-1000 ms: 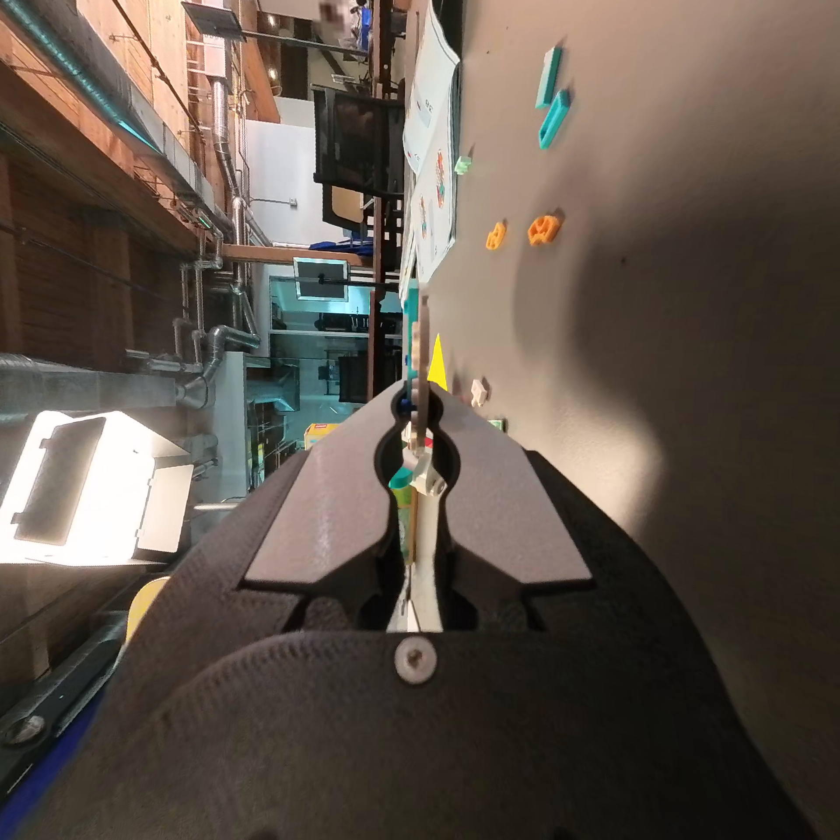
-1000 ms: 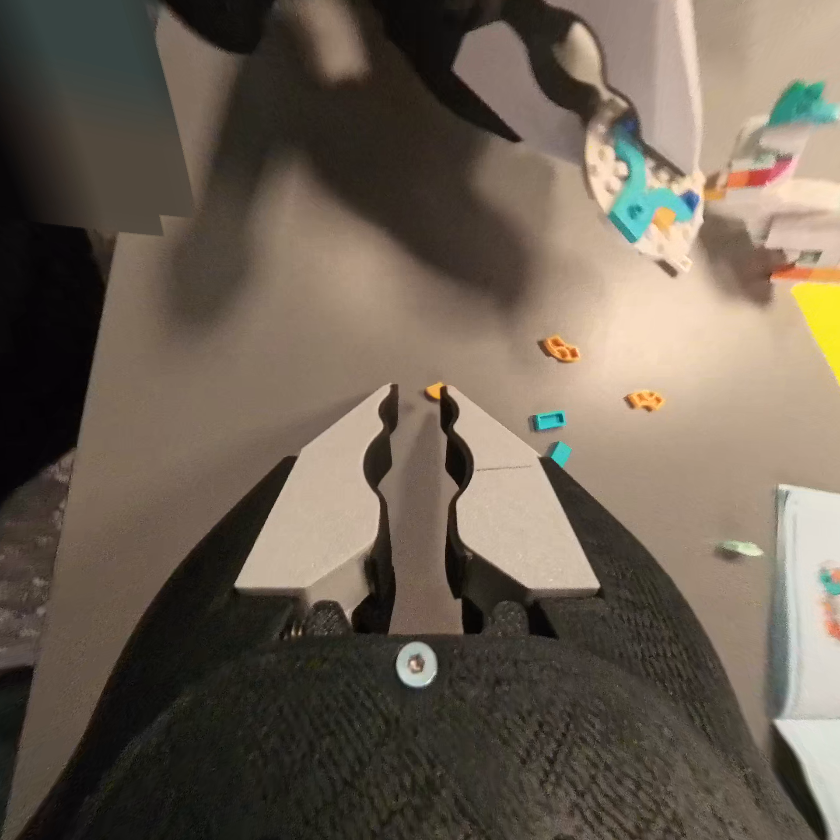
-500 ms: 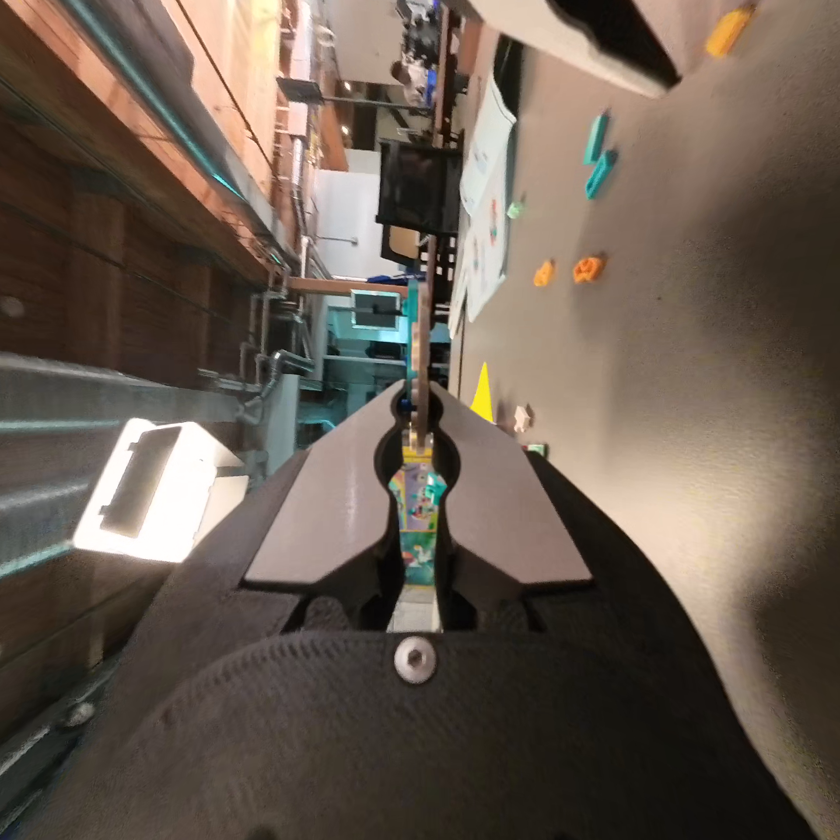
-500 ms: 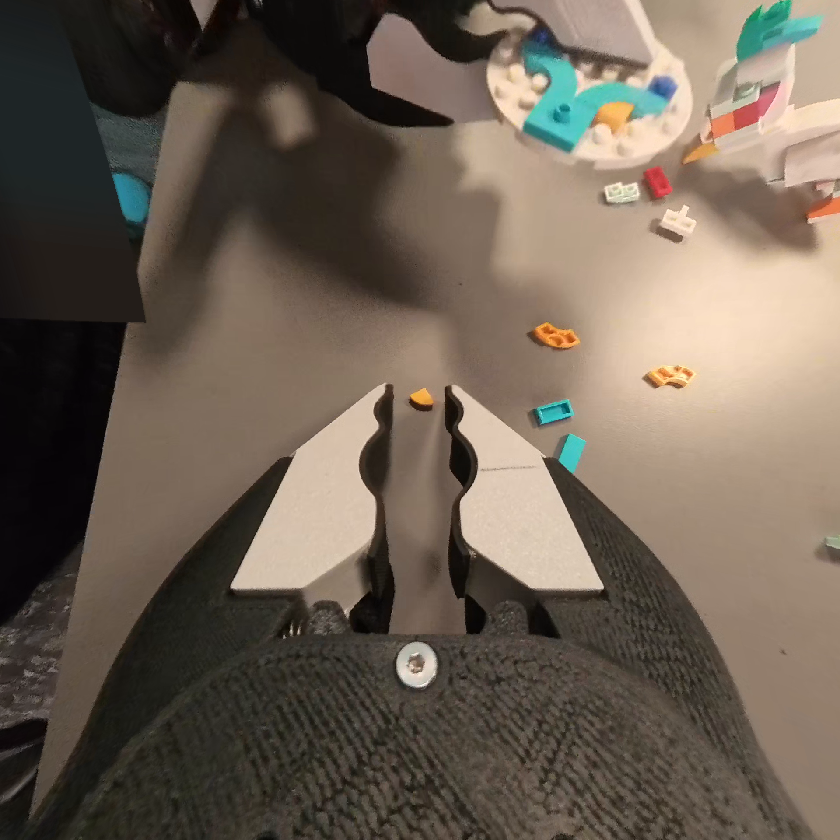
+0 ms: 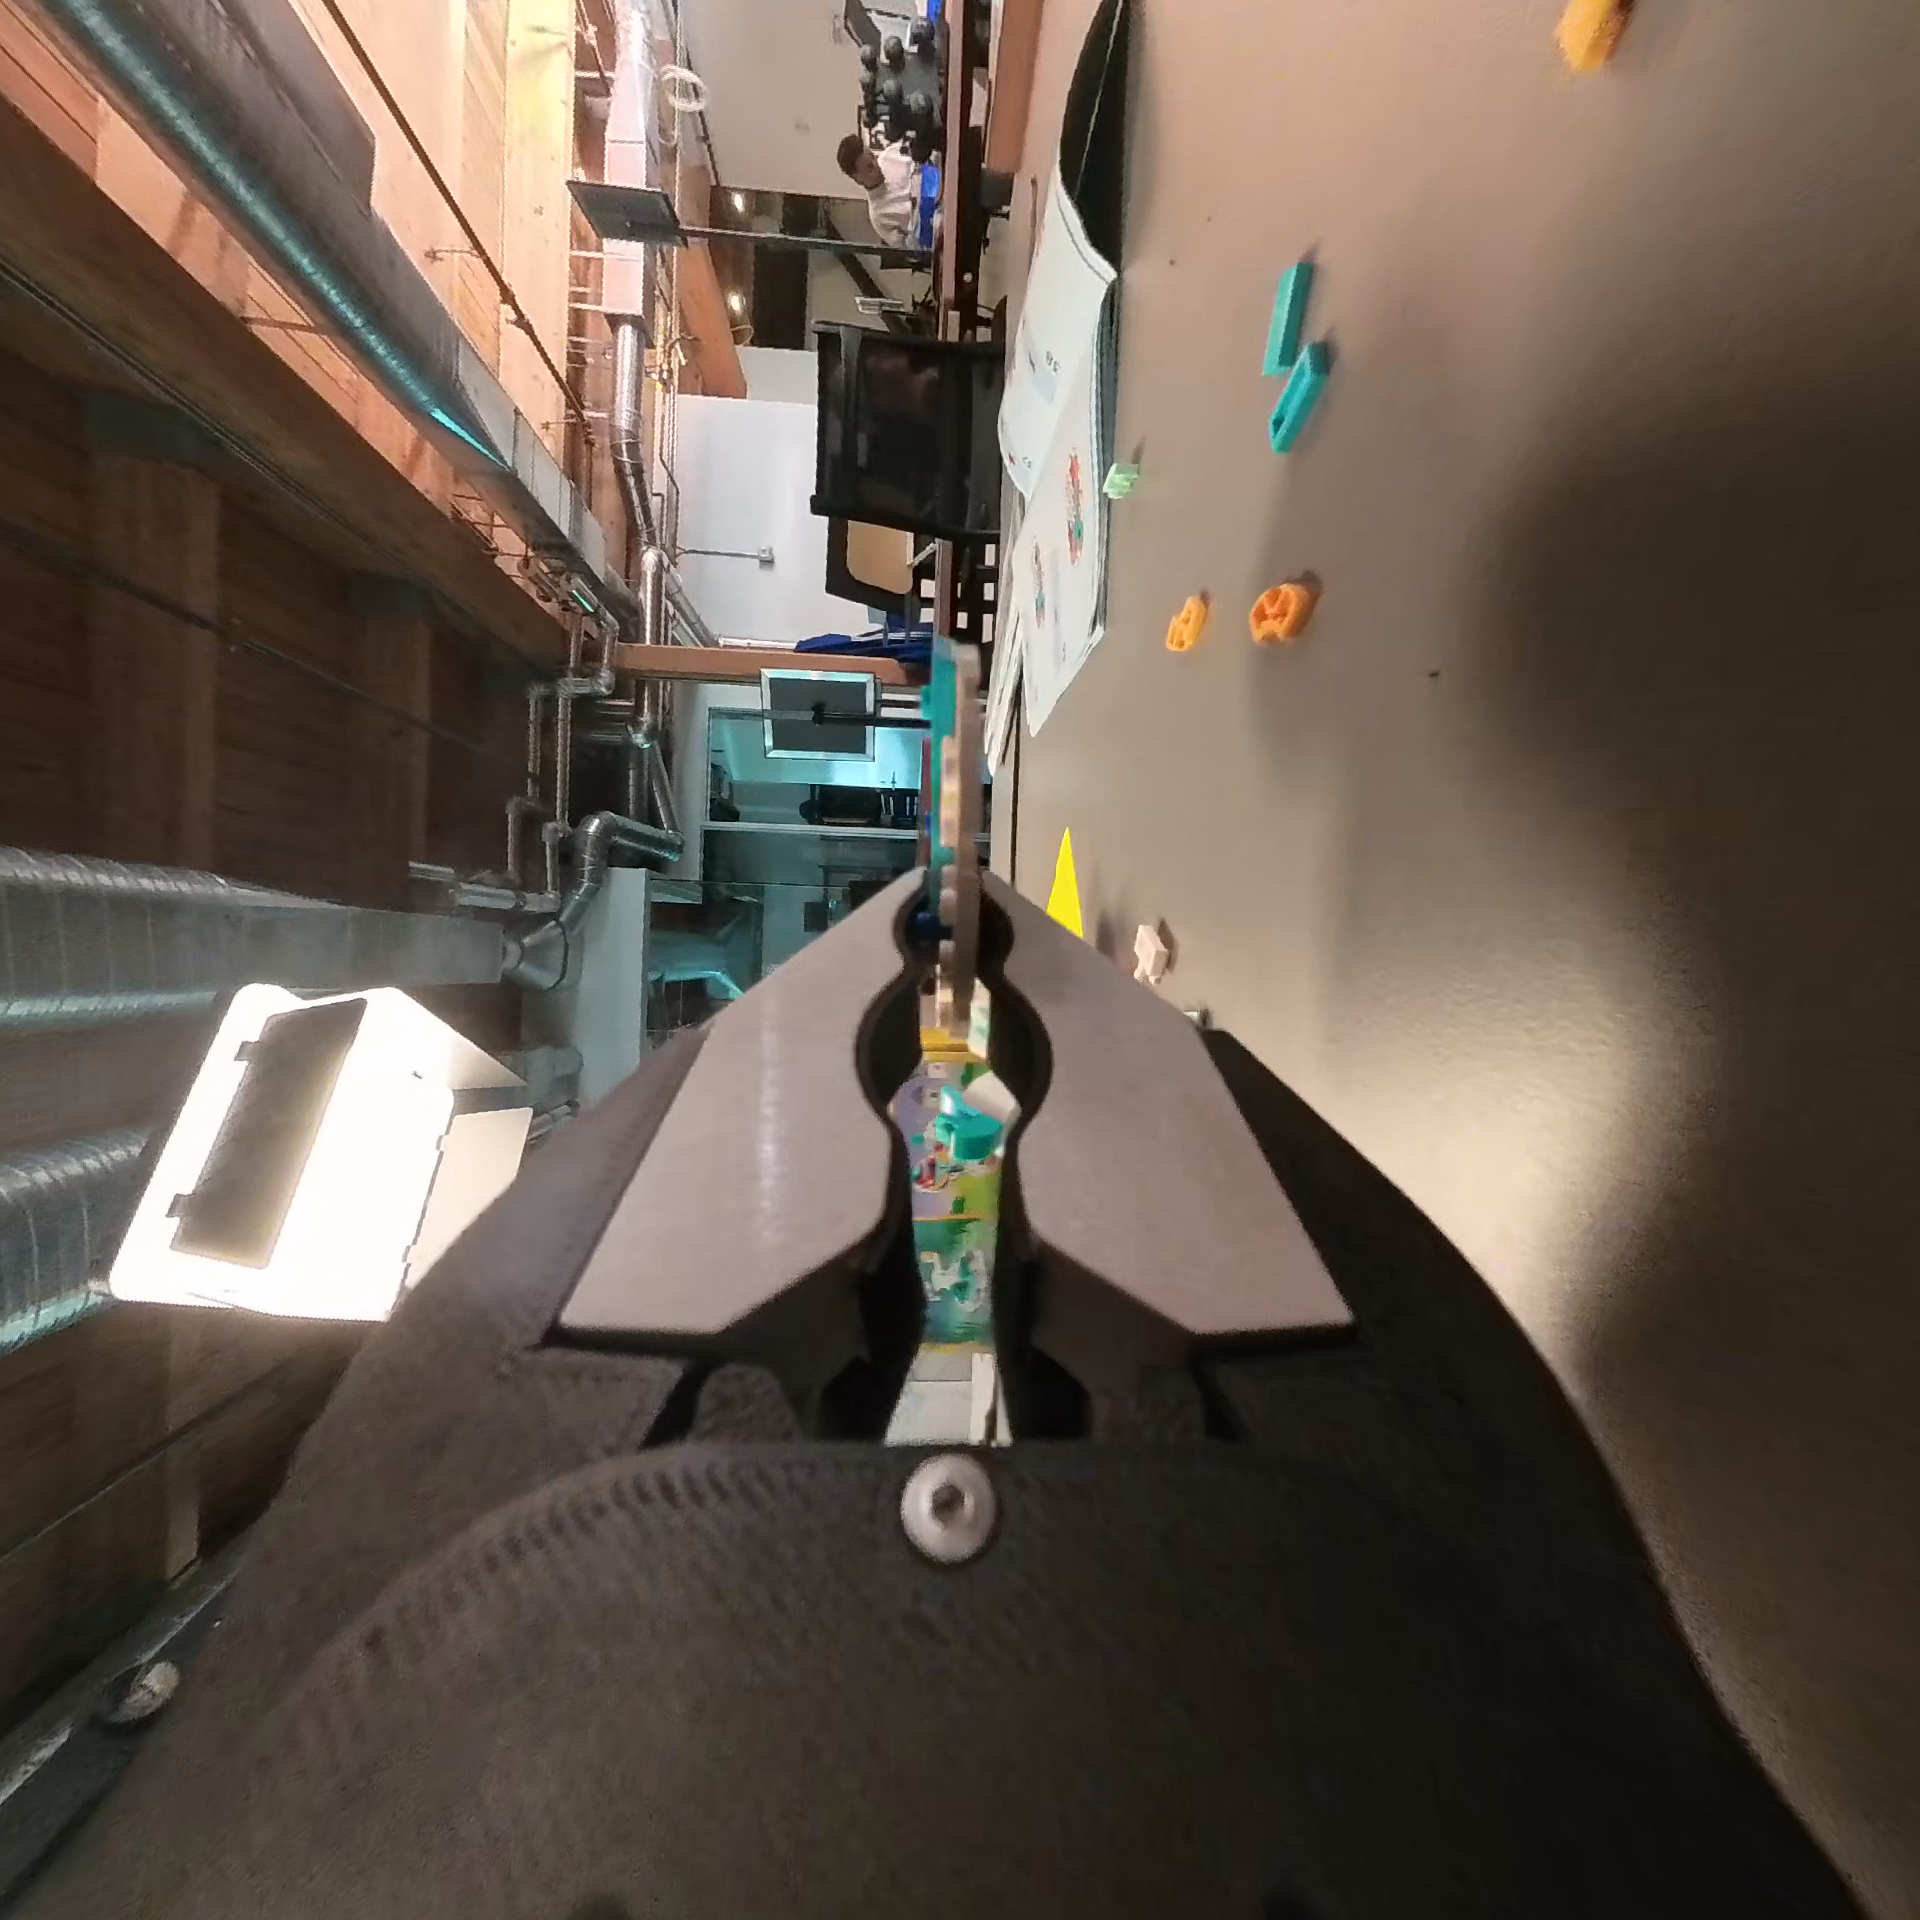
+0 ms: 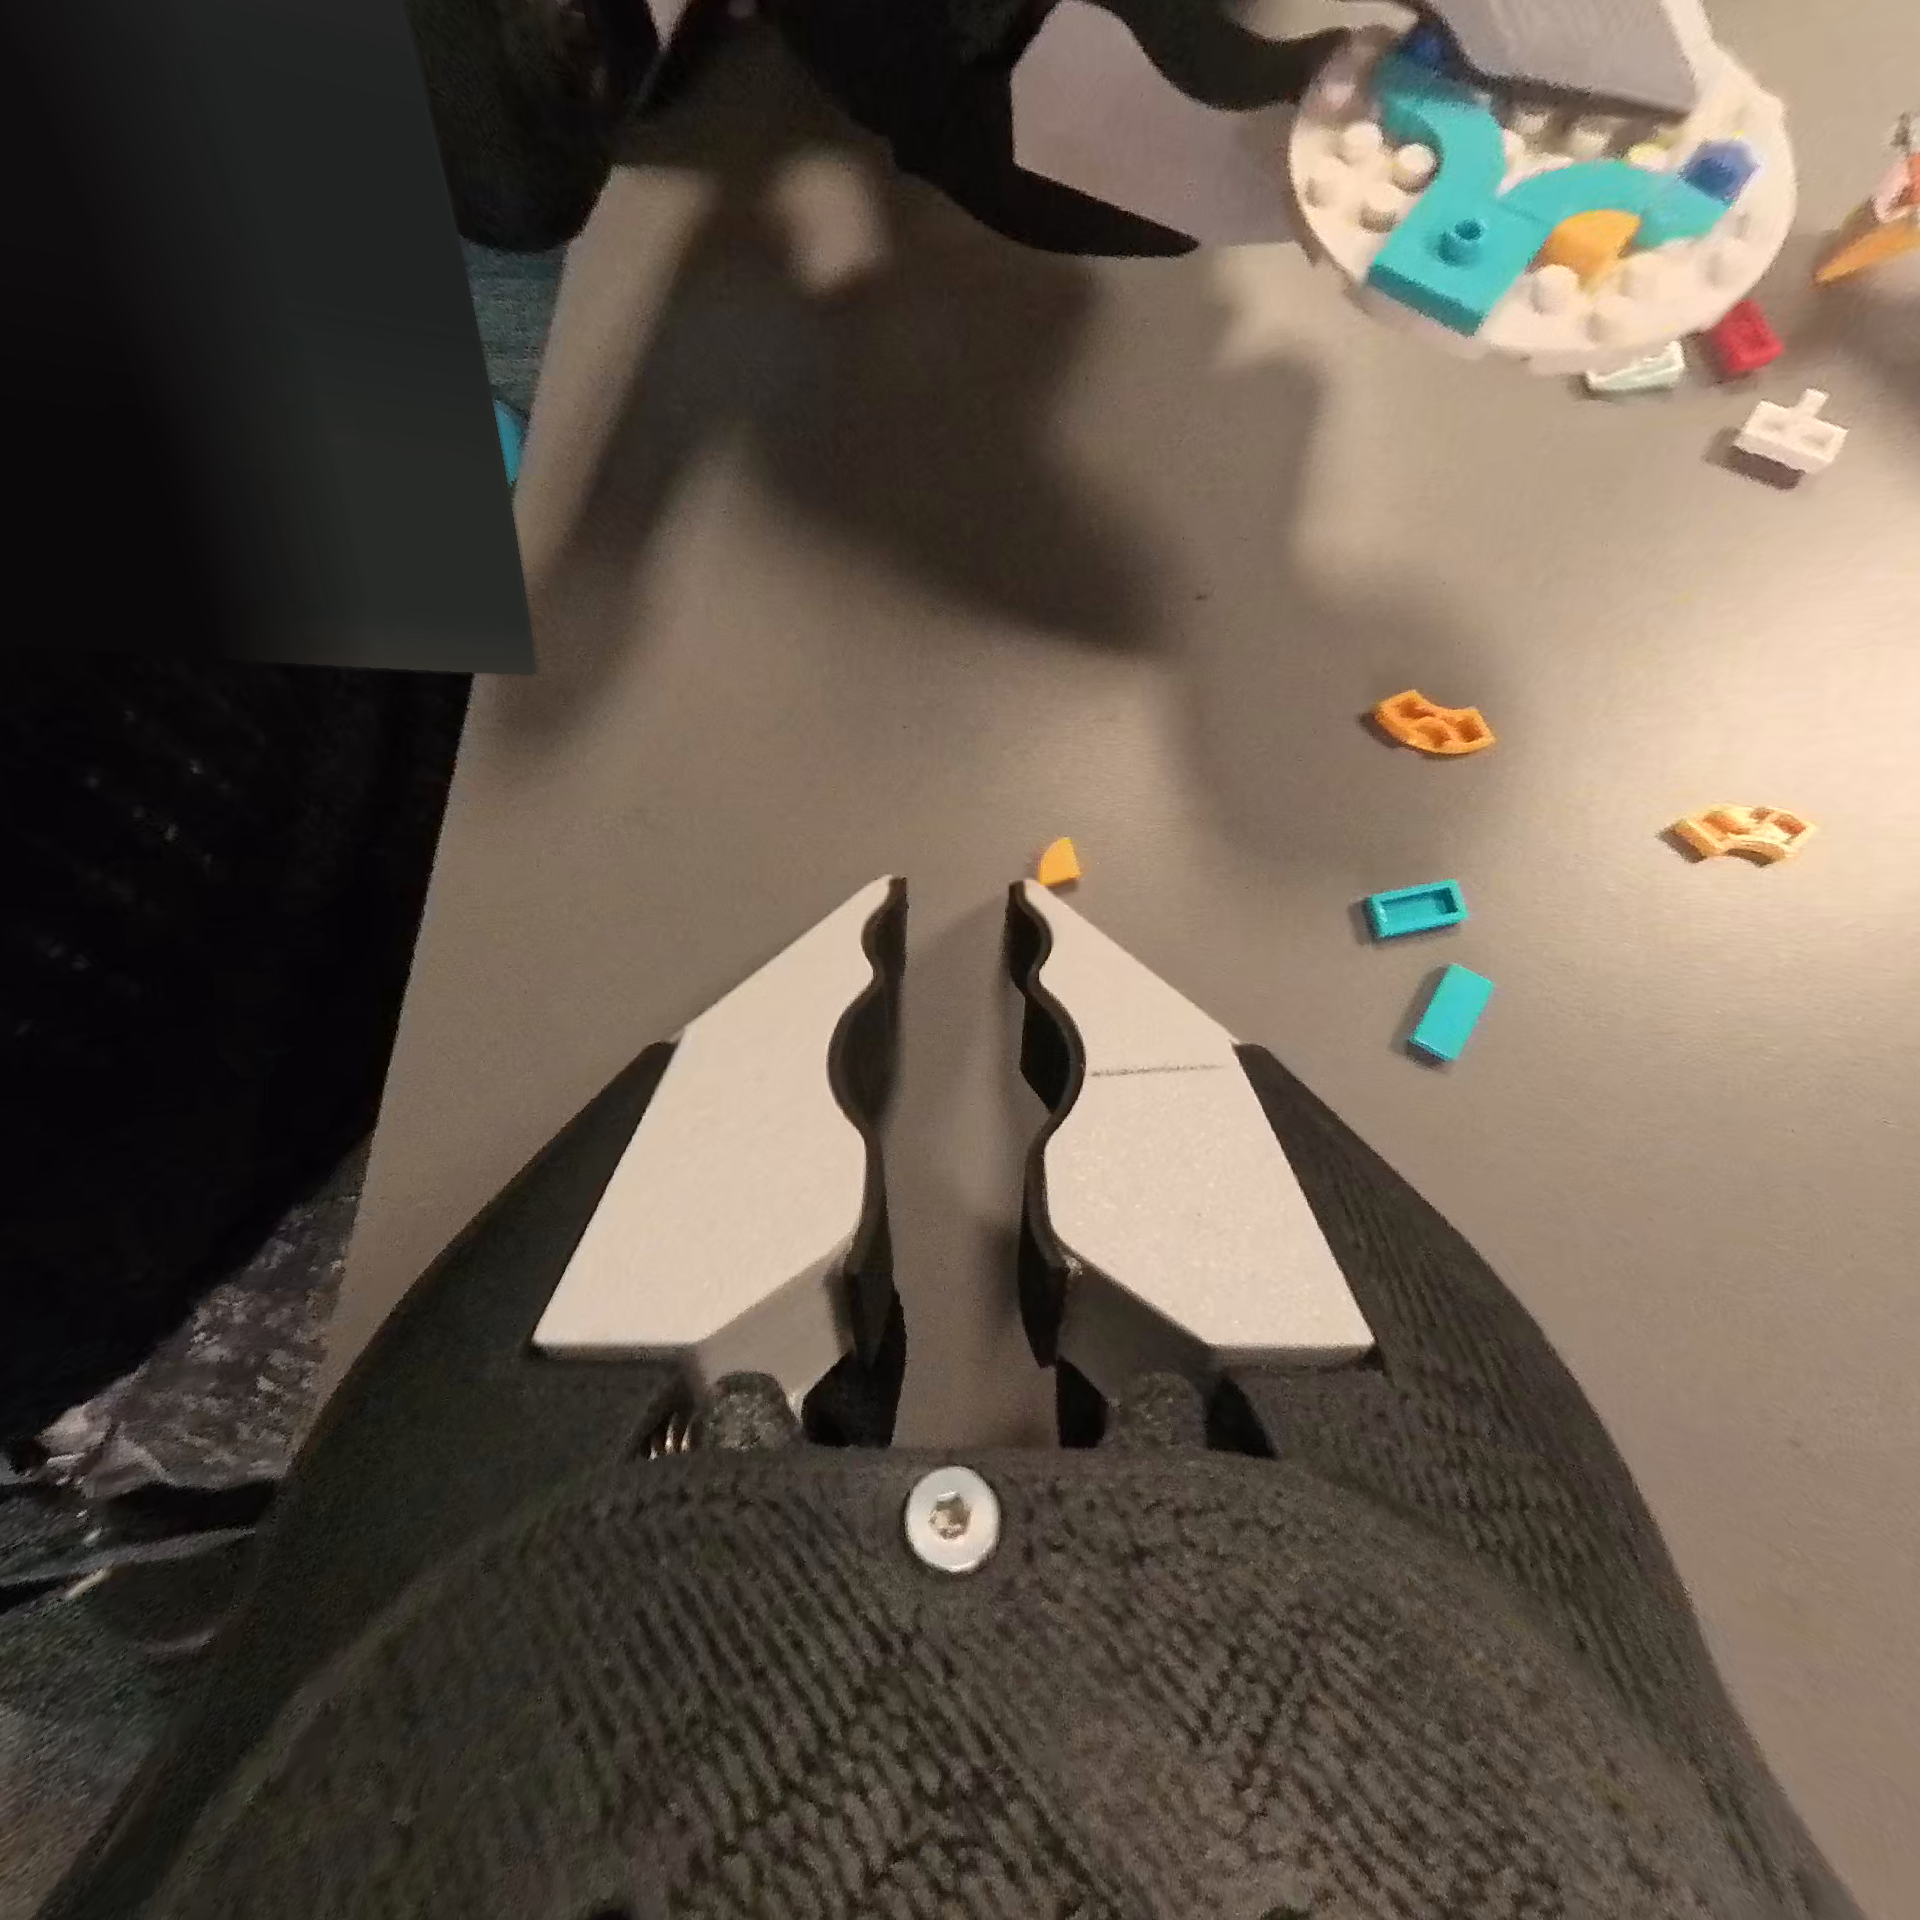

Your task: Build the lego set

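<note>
My left gripper (image 5: pixel 956 896) is shut on a round white studded plate (image 5: pixel 962 769), seen edge-on and held above the grey table (image 5: pixel 1558 1039). In the right wrist view the plate (image 6: pixel 1351 177) is at the top right. It carries teal curved pieces (image 6: pixel 1455 218), an orange quarter tile and a blue stud, with a grey finger (image 6: pixel 1538 42) of the left gripper over it. My right gripper (image 6: pixel 956 885) is open and empty, low over the table. A small orange quarter-round tile (image 6: pixel 1061 862) lies just right of its right fingertip.
Two orange curved pieces (image 6: pixel 1432 722) (image 6: pixel 1743 831) and two teal tiles (image 6: pixel 1413 912) (image 6: pixel 1451 1010) lie to the right. White (image 6: pixel 1787 442), red (image 6: pixel 1743 338) and mint (image 6: pixel 1636 369) pieces sit under the plate. The table edge (image 6: pixel 457 935) runs along the left. An instruction booklet (image 5: pixel 1060 416) lies farther off. The tips of one gripper are about 15 centimeters away from the tips of the other.
The orange tile was between my right fingertips and is now just right of them. The left gripper with the plate now looks larger and nearer in the right wrist view.
</note>
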Motion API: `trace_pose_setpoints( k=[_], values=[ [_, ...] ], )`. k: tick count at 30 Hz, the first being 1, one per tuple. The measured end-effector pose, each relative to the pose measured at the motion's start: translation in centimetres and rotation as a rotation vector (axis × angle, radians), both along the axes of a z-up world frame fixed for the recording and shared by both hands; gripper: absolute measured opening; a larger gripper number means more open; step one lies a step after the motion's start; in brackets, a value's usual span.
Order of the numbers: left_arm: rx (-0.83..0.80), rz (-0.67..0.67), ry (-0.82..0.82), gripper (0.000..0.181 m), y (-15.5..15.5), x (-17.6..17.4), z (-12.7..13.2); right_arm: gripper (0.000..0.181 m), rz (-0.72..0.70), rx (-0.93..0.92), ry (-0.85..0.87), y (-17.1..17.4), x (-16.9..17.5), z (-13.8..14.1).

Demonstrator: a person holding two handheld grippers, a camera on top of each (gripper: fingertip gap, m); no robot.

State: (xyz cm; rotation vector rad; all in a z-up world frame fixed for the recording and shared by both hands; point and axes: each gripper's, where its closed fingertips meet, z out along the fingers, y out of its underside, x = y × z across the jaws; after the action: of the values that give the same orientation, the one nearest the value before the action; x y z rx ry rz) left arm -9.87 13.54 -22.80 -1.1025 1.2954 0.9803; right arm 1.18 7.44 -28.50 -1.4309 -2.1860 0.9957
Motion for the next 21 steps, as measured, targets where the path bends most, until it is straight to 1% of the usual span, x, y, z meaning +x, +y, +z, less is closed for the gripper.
trace_pose_setpoints(
  k=[4, 11, 17, 21],
  values=[
    [-0.012, 0.000, 0.005, 0.004, 0.0, 0.0, -0.2, 0.015, -0.025, 0.024, 0.028, 0.6, -0.3, 0.3],
    [-0.026, 0.003, 0.007, 0.004, 0.1, -0.1, -0.5, 0.020, -0.056, 0.067, 0.058, 1.3, -0.7, 0.3],
    [-0.039, 0.005, 0.010, 0.004, 0.2, -0.1, -0.7, 0.024, -0.030, 0.082, 0.054, 1.3, -1.0, 0.0],
    [-0.044, 0.006, 0.011, 0.004, 0.2, -0.1, -0.8, 0.022, -0.010, 0.058, 0.035, 0.9, -0.8, -0.1]
  ],
)
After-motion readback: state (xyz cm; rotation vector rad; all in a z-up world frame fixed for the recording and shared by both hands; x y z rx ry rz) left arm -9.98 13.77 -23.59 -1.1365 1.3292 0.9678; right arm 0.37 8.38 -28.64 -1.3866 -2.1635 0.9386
